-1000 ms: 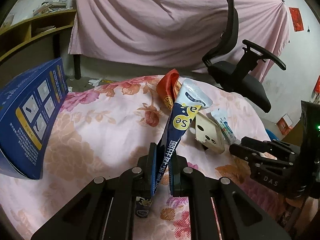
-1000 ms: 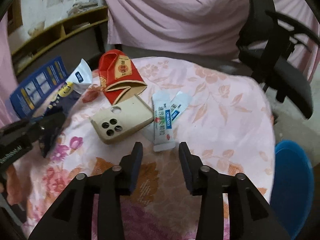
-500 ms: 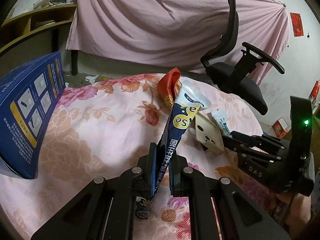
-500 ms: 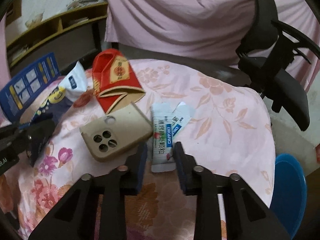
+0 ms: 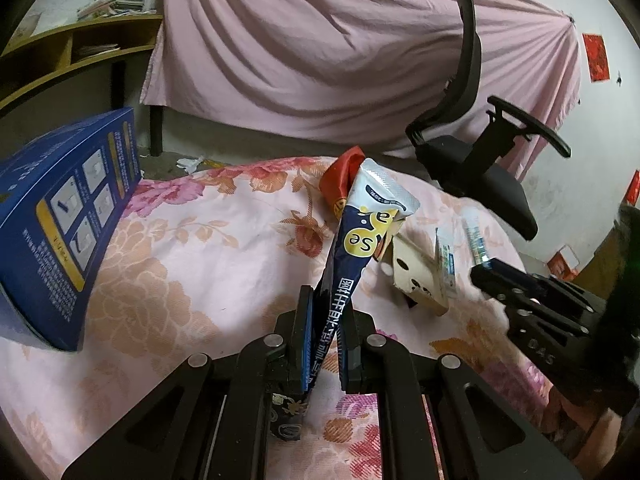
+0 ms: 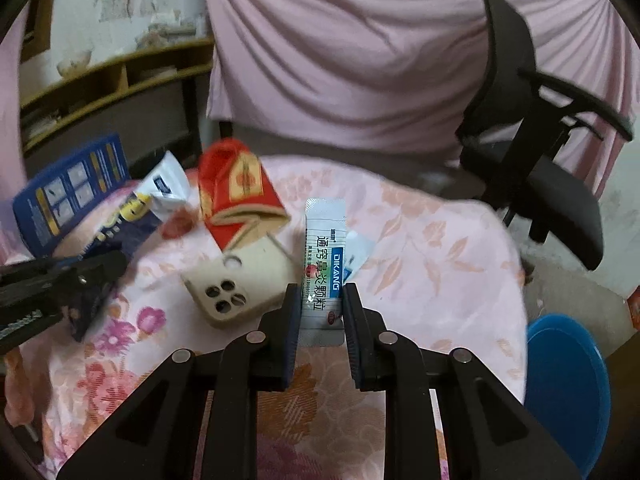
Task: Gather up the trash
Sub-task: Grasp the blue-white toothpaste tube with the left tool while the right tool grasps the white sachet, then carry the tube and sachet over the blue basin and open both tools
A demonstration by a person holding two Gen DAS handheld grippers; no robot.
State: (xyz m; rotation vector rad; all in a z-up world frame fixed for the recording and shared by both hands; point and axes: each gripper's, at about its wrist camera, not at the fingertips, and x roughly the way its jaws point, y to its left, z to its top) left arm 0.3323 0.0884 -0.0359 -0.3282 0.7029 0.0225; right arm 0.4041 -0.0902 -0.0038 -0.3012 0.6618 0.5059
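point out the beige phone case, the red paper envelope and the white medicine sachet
beige phone case [image 6: 240, 280]: right wrist view, flat back above the camera holes
red paper envelope [image 6: 240, 184]: right wrist view, gold-printed front
white medicine sachet [image 6: 324, 264]: right wrist view, printed middle

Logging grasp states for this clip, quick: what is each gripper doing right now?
Left gripper: shut on the blue snack wrapper.
Right gripper: shut on the white sachet.
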